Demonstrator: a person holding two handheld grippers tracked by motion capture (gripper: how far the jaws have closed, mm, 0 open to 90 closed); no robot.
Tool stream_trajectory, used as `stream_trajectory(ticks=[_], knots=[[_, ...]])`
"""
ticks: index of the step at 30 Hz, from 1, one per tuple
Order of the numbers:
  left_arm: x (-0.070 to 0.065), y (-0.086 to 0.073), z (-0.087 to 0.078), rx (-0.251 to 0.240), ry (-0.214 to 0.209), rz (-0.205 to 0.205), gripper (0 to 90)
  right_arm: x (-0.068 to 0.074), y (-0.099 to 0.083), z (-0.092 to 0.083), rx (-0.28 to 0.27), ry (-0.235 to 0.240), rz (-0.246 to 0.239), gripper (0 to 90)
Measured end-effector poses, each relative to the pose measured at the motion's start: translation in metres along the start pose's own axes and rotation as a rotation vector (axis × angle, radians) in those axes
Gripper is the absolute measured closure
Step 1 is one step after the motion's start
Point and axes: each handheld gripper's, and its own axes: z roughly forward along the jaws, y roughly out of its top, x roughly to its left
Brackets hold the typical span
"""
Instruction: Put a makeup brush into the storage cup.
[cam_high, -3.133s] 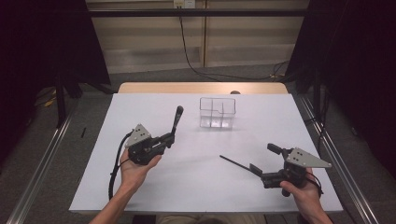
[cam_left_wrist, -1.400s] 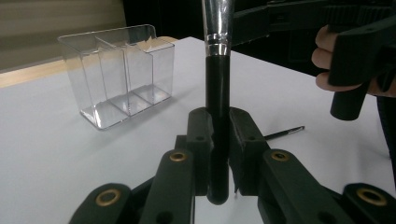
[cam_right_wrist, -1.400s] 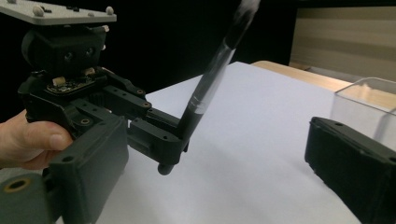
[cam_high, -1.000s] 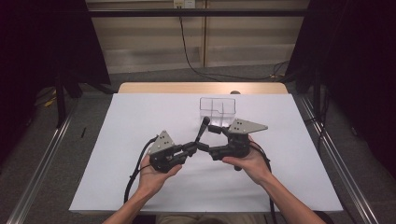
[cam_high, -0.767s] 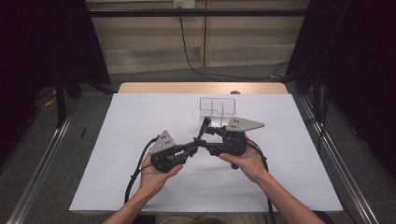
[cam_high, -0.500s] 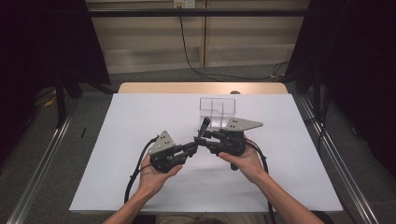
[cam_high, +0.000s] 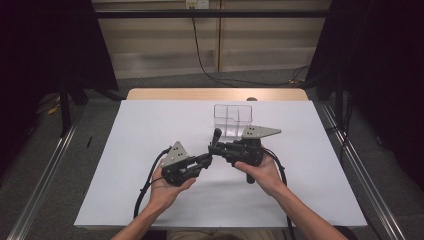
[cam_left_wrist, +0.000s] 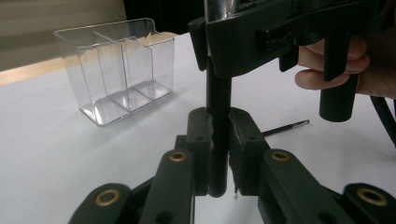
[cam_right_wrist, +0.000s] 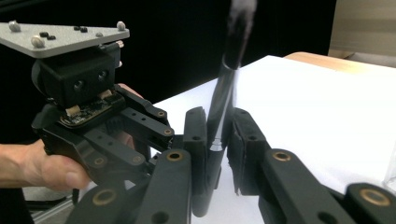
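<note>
Both claws meet mid-bench on one black makeup brush (cam_high: 216, 138), upright, bristle end up. Left claw (cam_left_wrist: 219, 140) clamped on its lower handle; right claw (cam_right_wrist: 215, 135), jaws just closing, now pinches the handle higher. Clear three-slot organizer (cam_high: 232, 120) sits just beyond, nearer the right hand

Brush (cam_right_wrist: 223, 116) head blurred and cut off by the top edge in the right gripper view, its handle (cam_left_wrist: 218, 140) partly hidden between jaw pads (left gripper view), thin pen (cam_left_wrist: 286, 128) half hidden behind a jaw, clear organizer (cam_right_wrist: 391, 179) cropped at the frame's right edge.
</note>
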Motion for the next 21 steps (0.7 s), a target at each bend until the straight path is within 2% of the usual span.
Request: stream_trajectory(ticks=[5,14,18,21], knots=[[-0.0005,-0.0009,0.0007,0.000,0.001,0.006,79.5,0.0011,0.0003,0.0001,0.008,0.003,0.000,79.6],[0.0004,-0.0008,0.0002,0.007,-0.005,-0.024,77.6,0.0025,0.0011,-0.0005,0.016,0.005,-0.016,79.7],[0.0019,-0.0004,0.0000,0.001,-0.011,-0.051,70.0,0.0030,0.0012,-0.0010,0.019,0.003,-0.022,79.7],[0.0024,0.0004,-0.0012,-0.002,-0.002,-0.056,66.2,0.0032,0.0015,-0.0019,0.021,0.002,-0.027,79.7]])
